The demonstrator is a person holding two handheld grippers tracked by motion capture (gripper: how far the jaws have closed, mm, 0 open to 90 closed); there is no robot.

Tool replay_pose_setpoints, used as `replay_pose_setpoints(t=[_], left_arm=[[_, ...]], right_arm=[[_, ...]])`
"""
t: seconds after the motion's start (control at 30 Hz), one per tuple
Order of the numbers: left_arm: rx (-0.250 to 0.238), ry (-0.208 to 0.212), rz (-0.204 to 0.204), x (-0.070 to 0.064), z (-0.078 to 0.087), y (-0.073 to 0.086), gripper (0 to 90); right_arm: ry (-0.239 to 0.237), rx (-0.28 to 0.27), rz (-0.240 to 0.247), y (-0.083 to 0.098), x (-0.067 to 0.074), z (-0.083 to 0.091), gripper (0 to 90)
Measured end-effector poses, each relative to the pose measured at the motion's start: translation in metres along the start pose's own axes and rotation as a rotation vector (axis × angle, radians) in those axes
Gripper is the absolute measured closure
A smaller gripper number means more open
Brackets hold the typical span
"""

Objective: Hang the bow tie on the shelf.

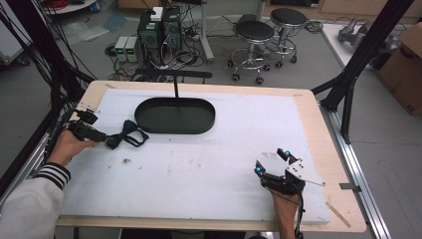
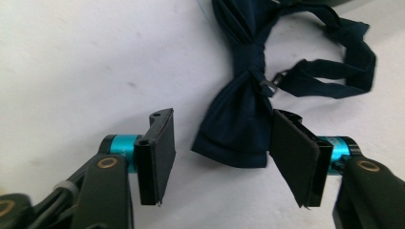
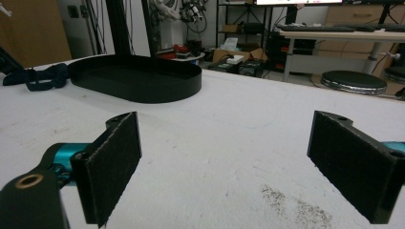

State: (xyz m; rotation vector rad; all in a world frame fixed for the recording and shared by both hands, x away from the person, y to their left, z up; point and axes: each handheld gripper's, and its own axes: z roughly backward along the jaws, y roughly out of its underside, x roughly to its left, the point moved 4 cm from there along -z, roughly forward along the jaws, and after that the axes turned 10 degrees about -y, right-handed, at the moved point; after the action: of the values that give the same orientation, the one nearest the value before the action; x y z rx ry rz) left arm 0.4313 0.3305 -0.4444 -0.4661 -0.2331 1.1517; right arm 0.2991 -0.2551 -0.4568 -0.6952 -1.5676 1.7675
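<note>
Your left gripper (image 2: pixel 222 157) is down at the bow tie (image 2: pixel 243 114), jaws partly apart with the near wing of the tie between them. The right pad (image 2: pixel 291 157) touches the wing's edge or sits just beside it, can't tell which; the left pad (image 2: pixel 160 155) is clear of the fabric. No clamp on it.

In the high view the tie lies on the white mat (image 1: pixel 209 169) at the left, just beside the near-left edge of the black oval tray (image 1: pixel 175 115) and outside it. Its strap loops off toward the tray side. Your left gripper comes at it from the mat's left edge, low to the surface.

Your right gripper (image 3: pixel 224 162) is well apart from the tie, at the near right of the mat. Jaws wide apart, nothing between them but bare mat. Its view looks across the table to the tray, with the tie just left of it.

Some dark specks on the mat near your right gripper.
</note>
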Motion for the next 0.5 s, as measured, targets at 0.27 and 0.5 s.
replay_pose_setpoints(t=[0.27, 0.5], left_arm=[[0.039, 0.03, -0.004, -0.0044, -0.0048, 0.0002, 46.6], [0.043, 0.026, -0.024, -0.0066, -0.0065, 0.0004, 55.9]], right_arm=[[0.002, 0.001, 0.001, 0.0001, 0.0007, 0.0, 10.1], [0.004, 0.0, 0.002, 0.0, 0.0008, 0.0001, 10.1]])
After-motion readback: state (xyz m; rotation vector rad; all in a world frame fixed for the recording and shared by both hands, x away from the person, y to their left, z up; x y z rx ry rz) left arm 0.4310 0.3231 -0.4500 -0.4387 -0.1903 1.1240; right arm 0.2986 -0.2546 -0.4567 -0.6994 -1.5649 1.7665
